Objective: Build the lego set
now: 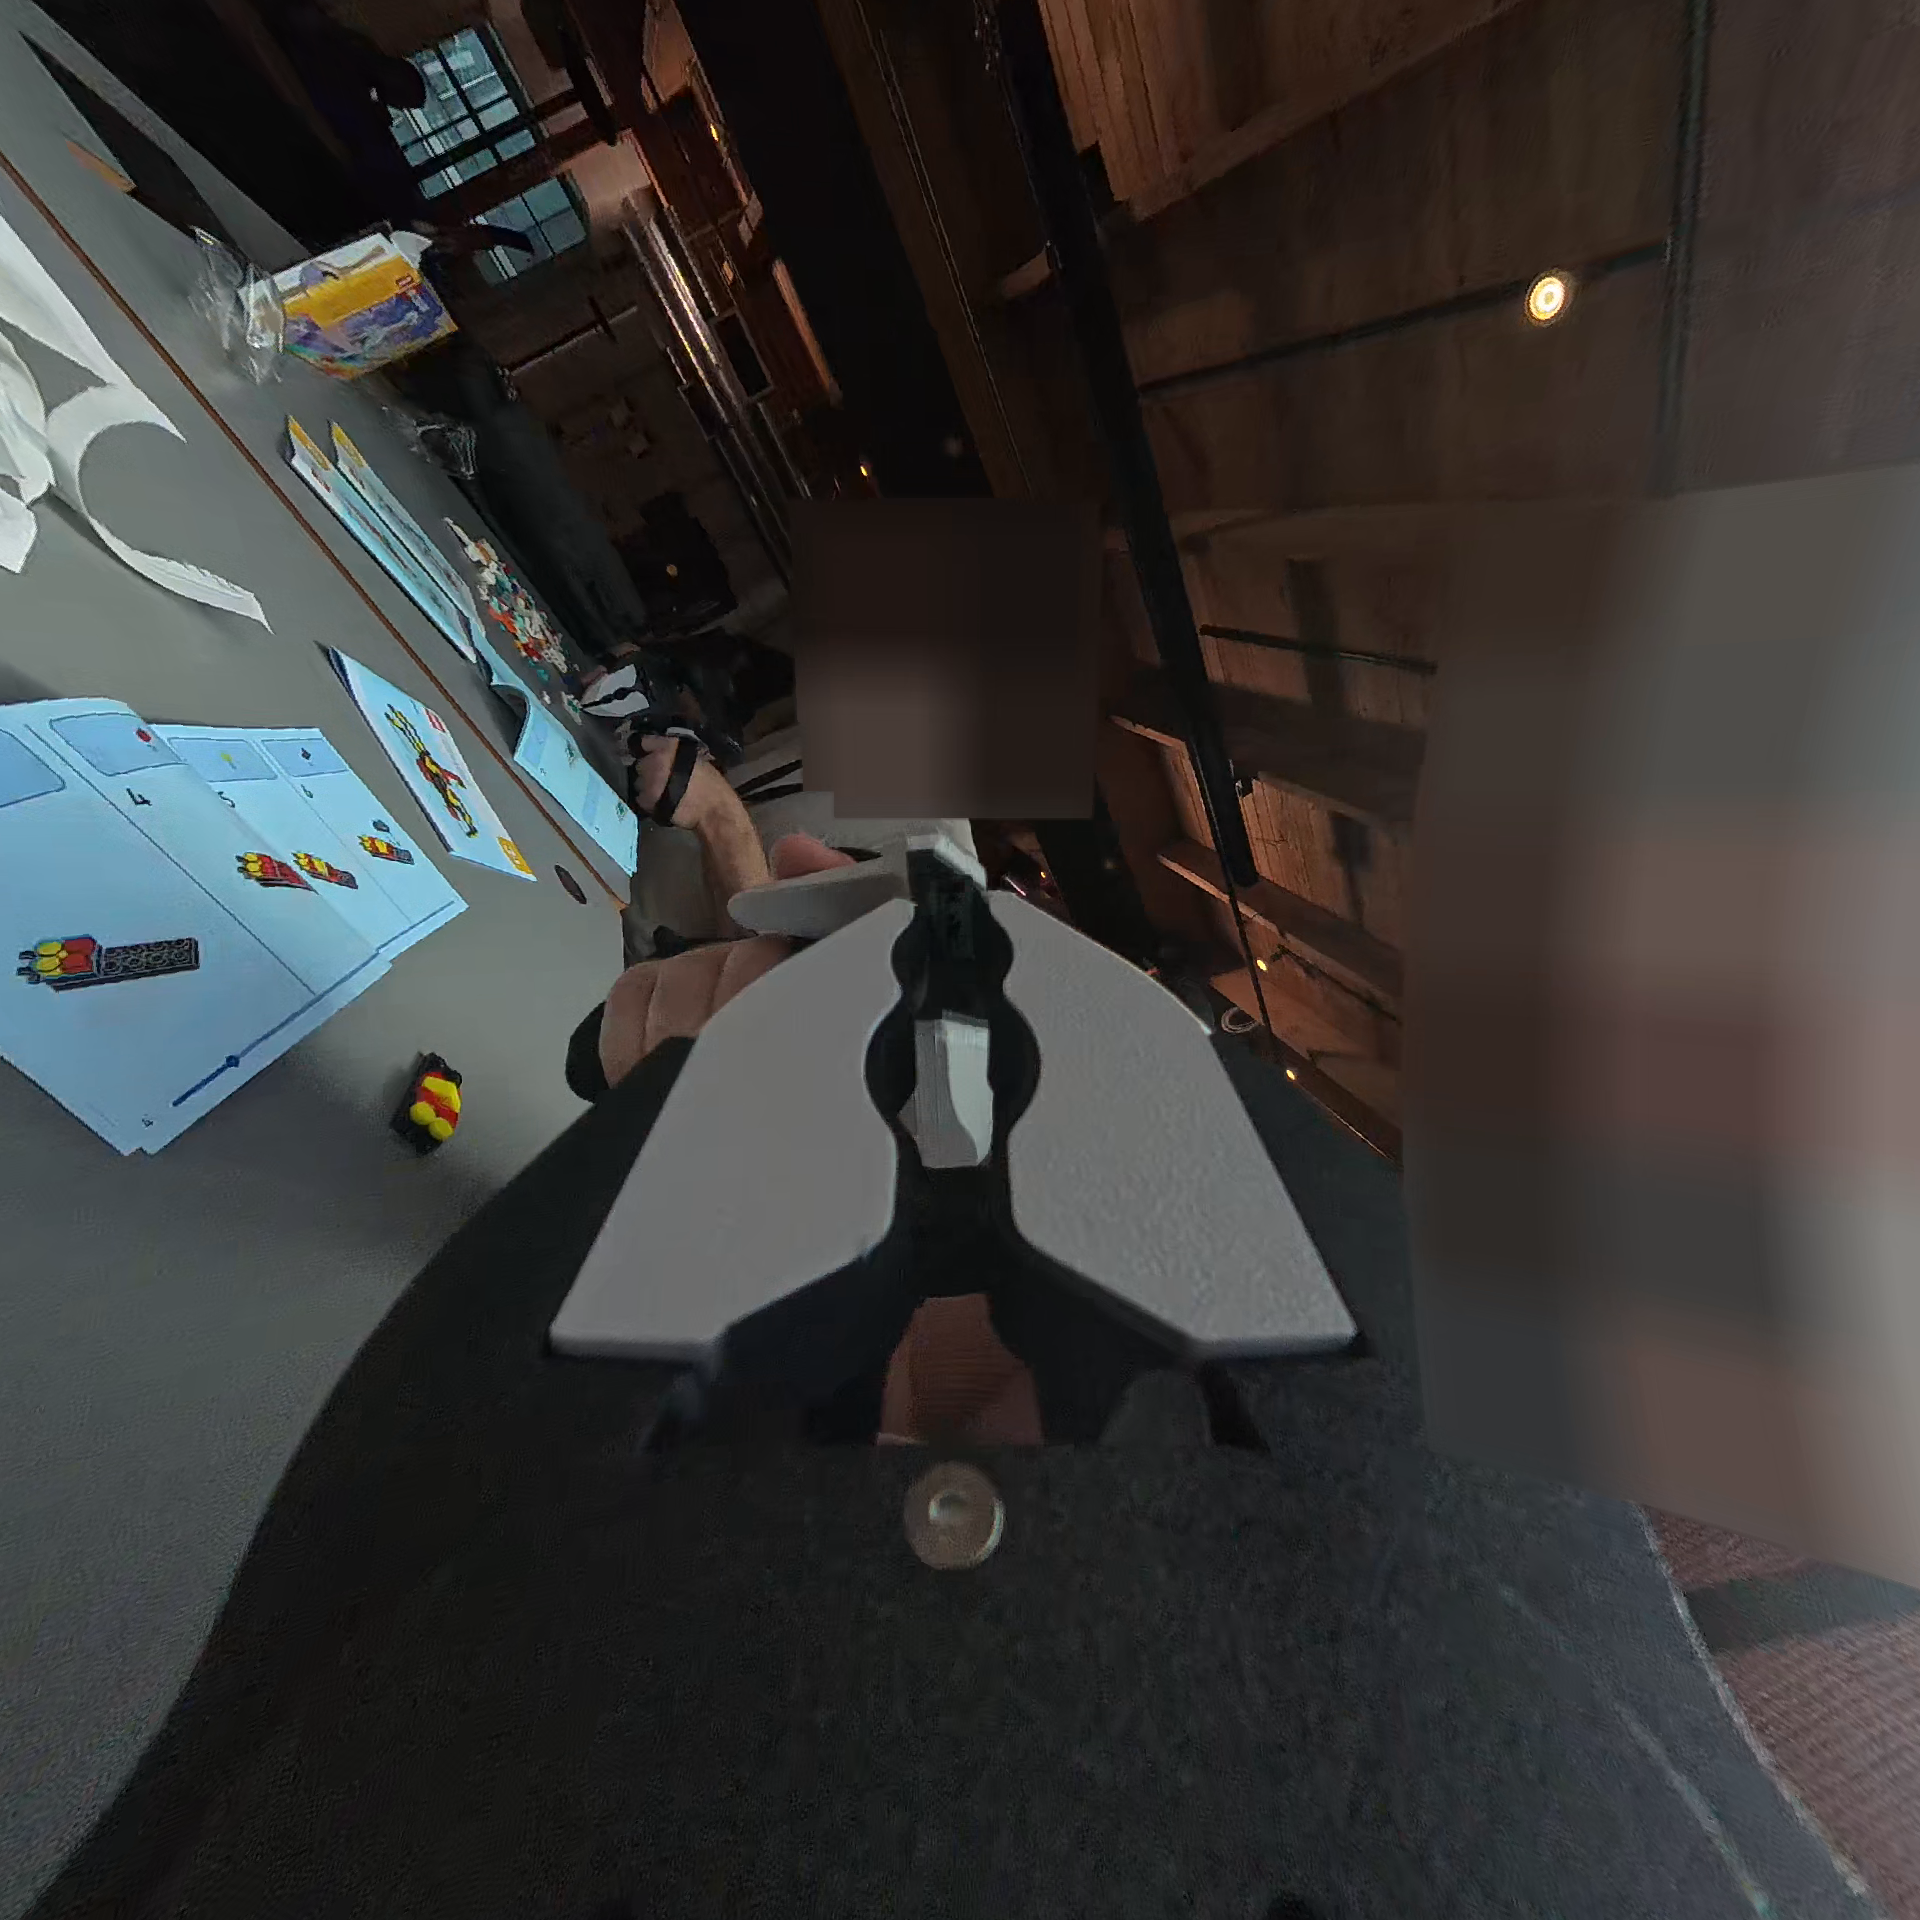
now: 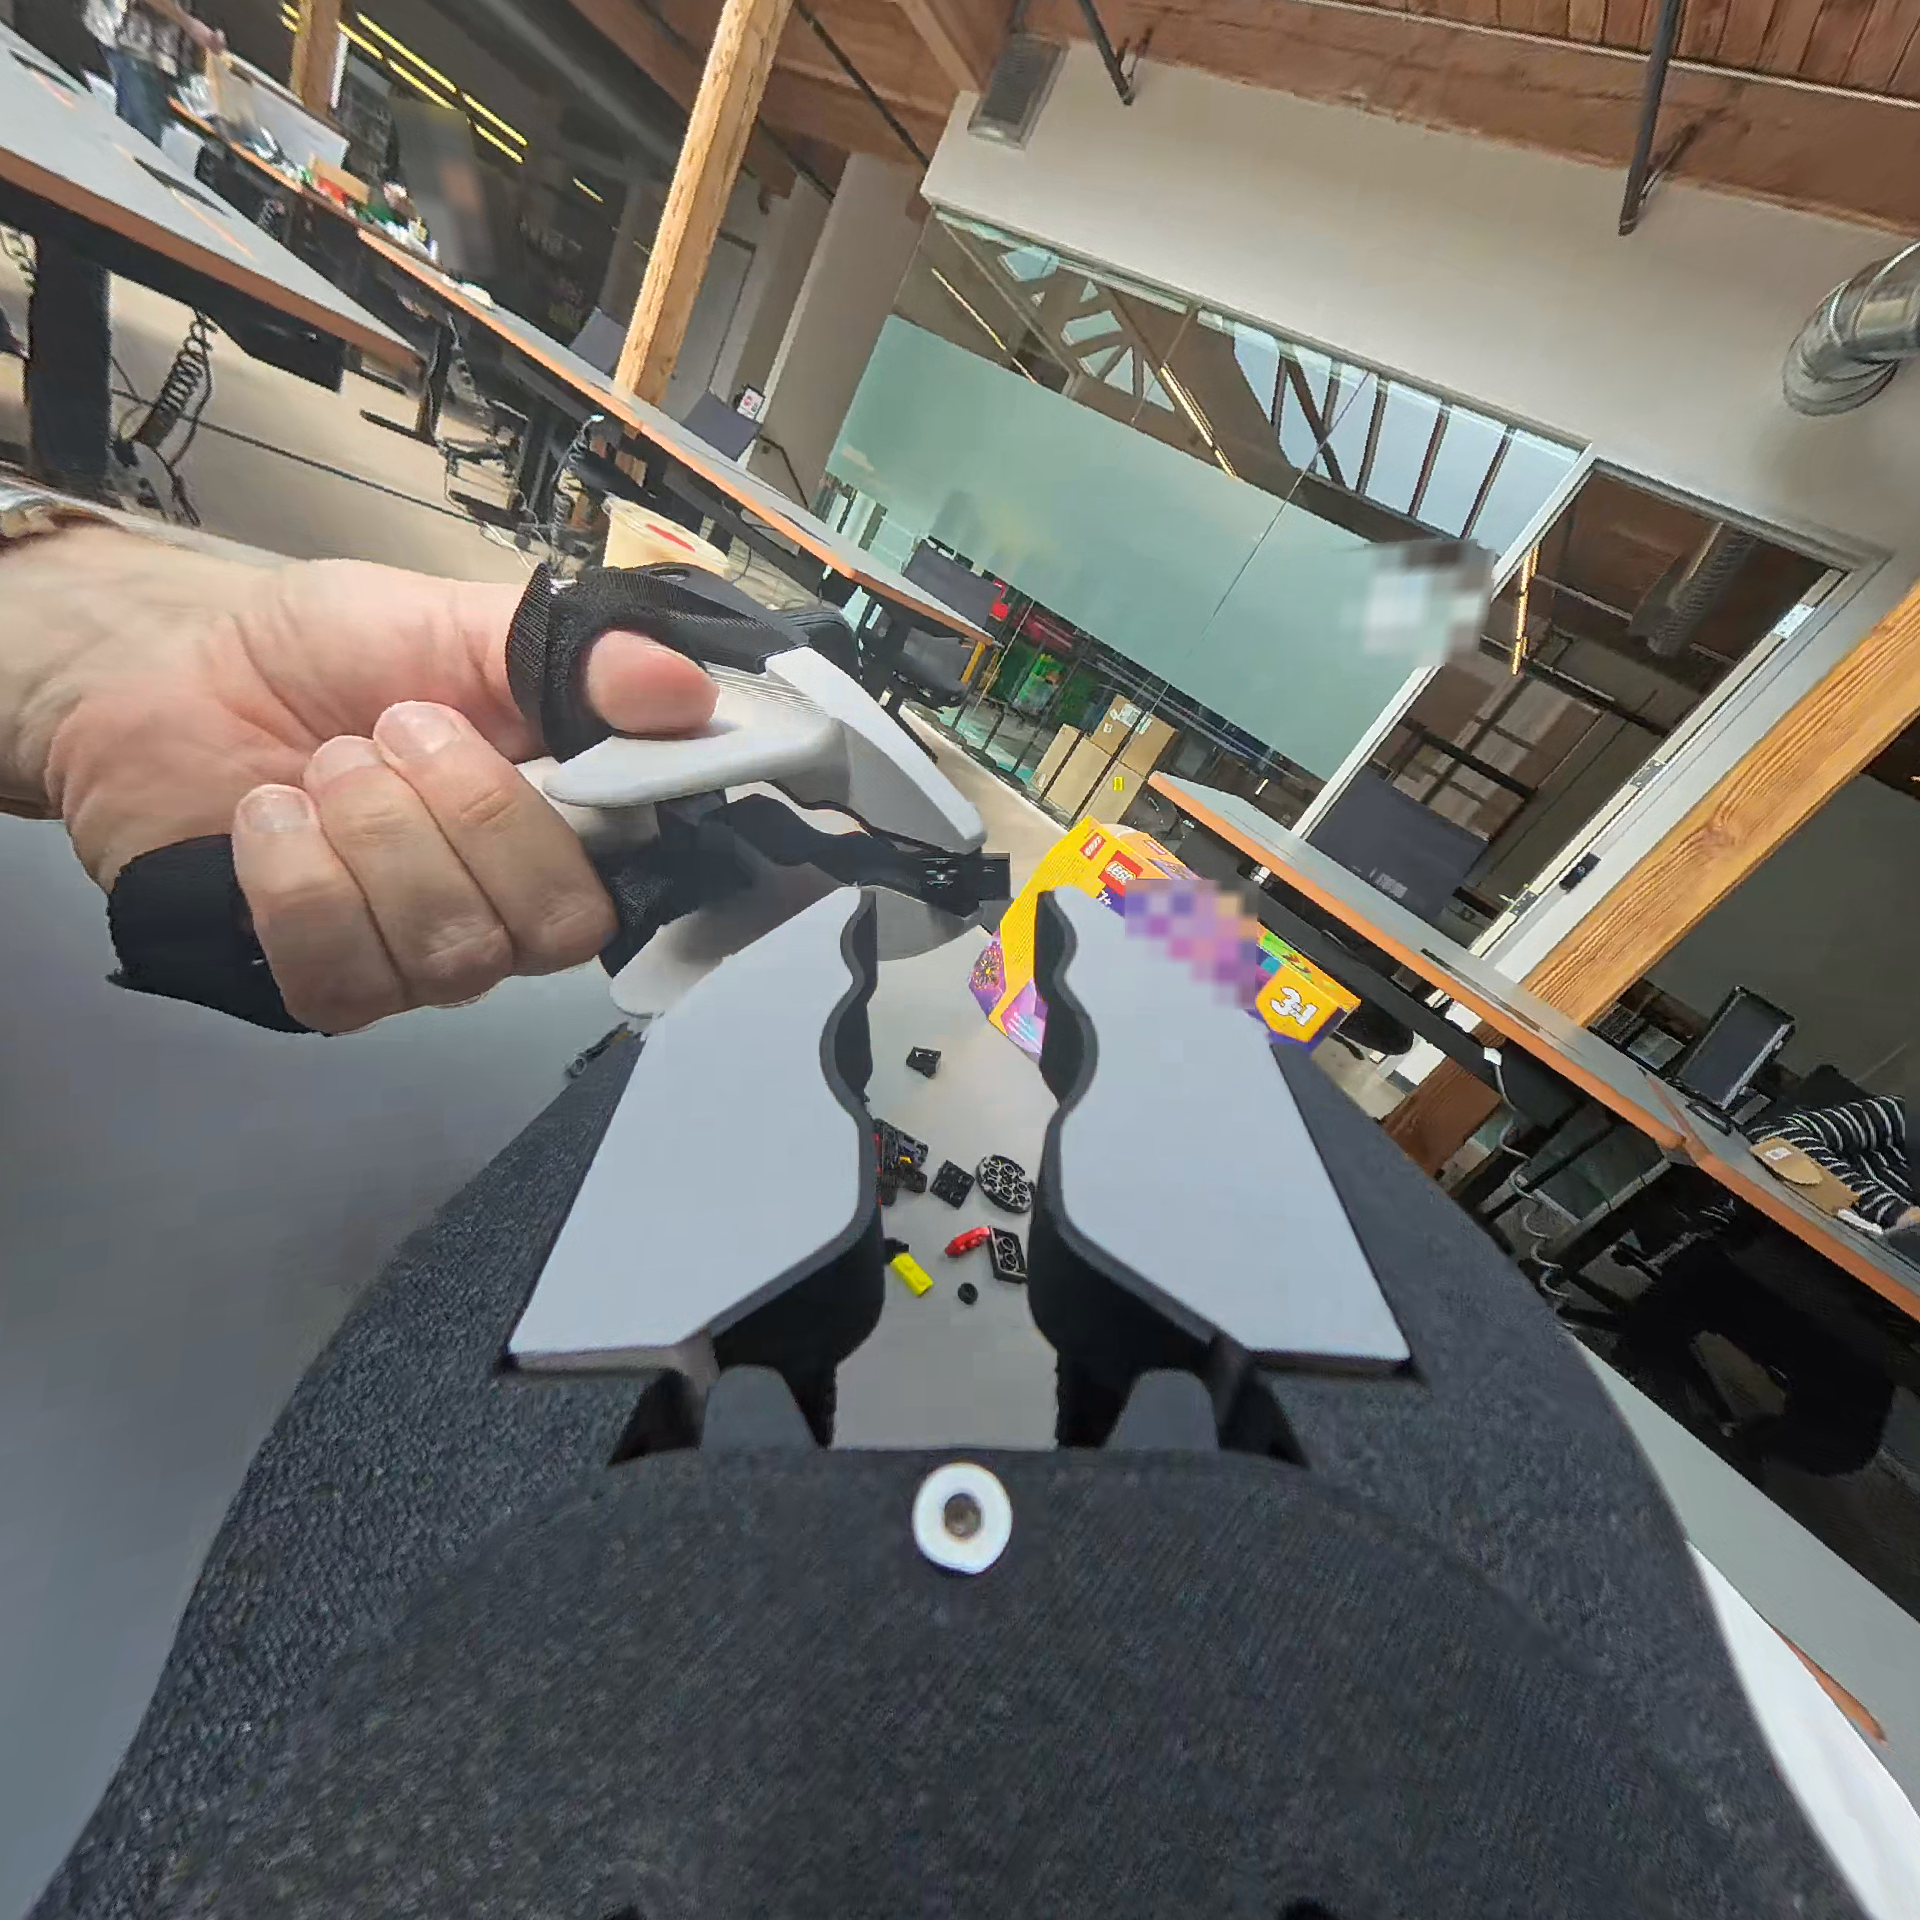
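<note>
My left gripper [image 1: 940, 920] is shut on a small black lego piece [image 1: 943, 896], held up in the air off the table. In the right wrist view a hand holds that left gripper [image 2: 961, 868] at upper left, with the black piece [image 2: 966, 871] sticking out of its tips. My right gripper [image 2: 956, 914] is open and empty, and its tips sit just below and either side of the black piece. A small black, red and yellow assembly [image 1: 431, 1101] lies on the grey table [image 1: 260, 1299]. Loose black, red and yellow pieces [image 2: 956, 1179] lie on the table between my right fingers.
Open instruction booklets [image 1: 156, 914] lie left of the assembly, with more booklets and a pile of mixed pieces [image 1: 520, 613] farther along. The yellow and purple lego box [image 2: 1039, 956] stands beyond the loose pieces; it also shows far off with clear bags in the left wrist view [image 1: 364, 301]. My left and right fingertips are right by each other.
</note>
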`<state>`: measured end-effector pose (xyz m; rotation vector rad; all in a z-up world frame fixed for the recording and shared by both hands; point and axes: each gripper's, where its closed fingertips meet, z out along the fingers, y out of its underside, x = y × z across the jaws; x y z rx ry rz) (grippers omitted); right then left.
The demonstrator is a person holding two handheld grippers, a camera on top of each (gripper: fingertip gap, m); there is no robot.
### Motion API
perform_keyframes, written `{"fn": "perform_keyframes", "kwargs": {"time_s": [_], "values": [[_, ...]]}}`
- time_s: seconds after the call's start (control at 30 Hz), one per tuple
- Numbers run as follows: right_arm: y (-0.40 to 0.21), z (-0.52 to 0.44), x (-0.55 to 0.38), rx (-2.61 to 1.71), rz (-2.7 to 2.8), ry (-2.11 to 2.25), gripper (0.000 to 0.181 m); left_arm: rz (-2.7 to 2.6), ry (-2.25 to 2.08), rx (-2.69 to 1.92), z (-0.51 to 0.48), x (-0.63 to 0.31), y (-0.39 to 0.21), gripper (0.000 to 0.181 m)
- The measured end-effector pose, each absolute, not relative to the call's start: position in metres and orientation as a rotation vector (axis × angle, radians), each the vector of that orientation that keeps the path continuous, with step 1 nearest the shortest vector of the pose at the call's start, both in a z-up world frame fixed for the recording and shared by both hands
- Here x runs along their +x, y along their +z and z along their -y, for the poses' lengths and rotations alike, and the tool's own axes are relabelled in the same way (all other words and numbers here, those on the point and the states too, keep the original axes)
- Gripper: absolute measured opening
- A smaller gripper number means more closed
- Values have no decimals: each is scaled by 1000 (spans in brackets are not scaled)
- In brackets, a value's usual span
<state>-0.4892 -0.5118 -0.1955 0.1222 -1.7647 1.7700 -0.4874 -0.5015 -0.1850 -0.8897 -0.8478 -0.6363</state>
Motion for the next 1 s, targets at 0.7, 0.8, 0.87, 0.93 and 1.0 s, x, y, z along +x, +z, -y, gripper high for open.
{"fn": "perform_keyframes", "kwargs": {"time_s": [0.7,0.8,0.87,0.93,1.0], "values": [[-258,320,-510,-587,1963,1462,15,729,-481,-1357,379,-504,-245,12],[-281,289,-516,-834,2072,1373,15,622,-214,-1666,376,-514,-273,9],[-292,284,-519,-930,2132,1344,15,517,-33,-1856,376,-521,-291,6],[-303,285,-522,-995,2186,1298,15,383,213,-2067,381,-531,-313,2],[-313,290,-523,-1048,2243,1277,15,250,378,-2230,385,-535,-332,0]]}}
